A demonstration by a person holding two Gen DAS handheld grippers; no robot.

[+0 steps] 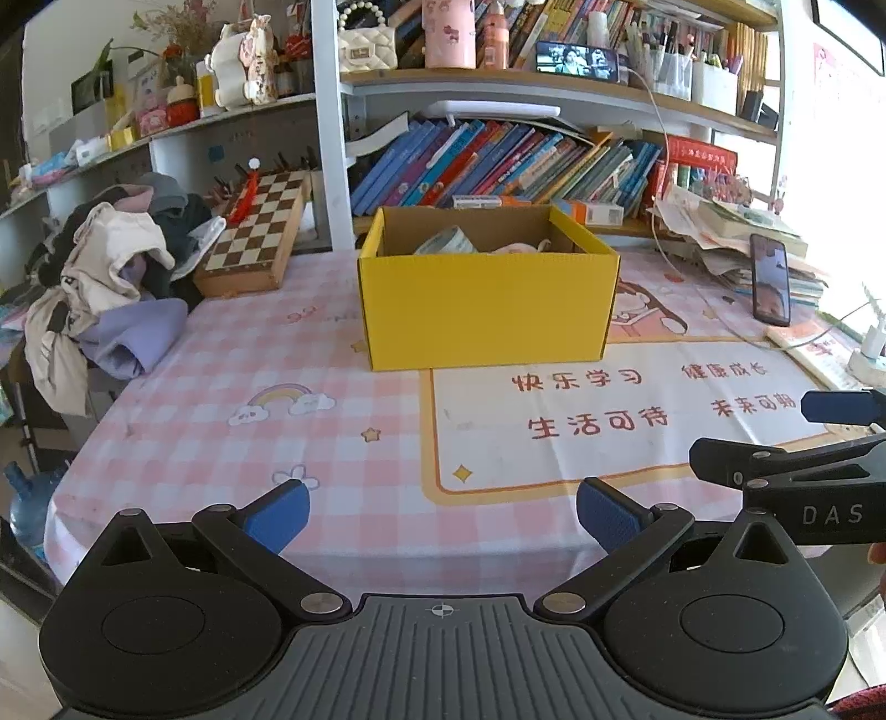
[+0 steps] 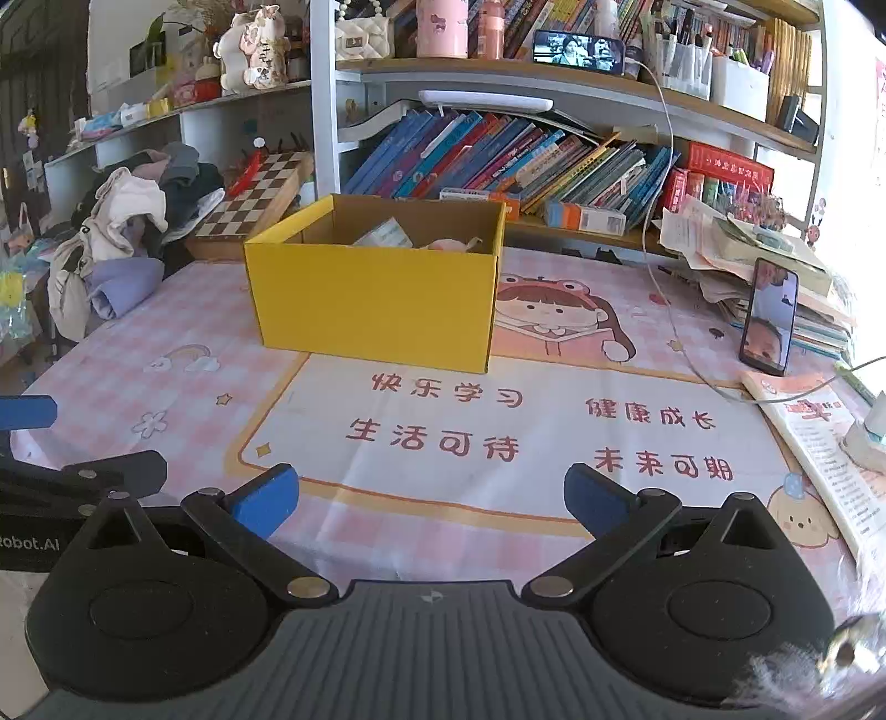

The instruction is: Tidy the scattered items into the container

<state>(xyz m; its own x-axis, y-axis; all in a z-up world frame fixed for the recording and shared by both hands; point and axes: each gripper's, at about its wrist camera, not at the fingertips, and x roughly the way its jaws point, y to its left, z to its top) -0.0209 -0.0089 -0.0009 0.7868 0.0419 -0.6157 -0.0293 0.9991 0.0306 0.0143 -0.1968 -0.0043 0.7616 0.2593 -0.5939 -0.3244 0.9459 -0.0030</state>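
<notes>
Two wide-open, empty grippers, left [image 1: 443, 518] and right [image 2: 432, 507], hover before our yellow cardboard box [image 1: 487, 304] mid-table holding items; we risk nudging the propped black phone [image 2: 768, 318].

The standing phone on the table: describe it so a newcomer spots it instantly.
On the pink checked tablecloth, look right of the yellow box. The standing phone leans upright against a paper stack, screen lit; the other phone lies sideways on a shelf.
</notes>
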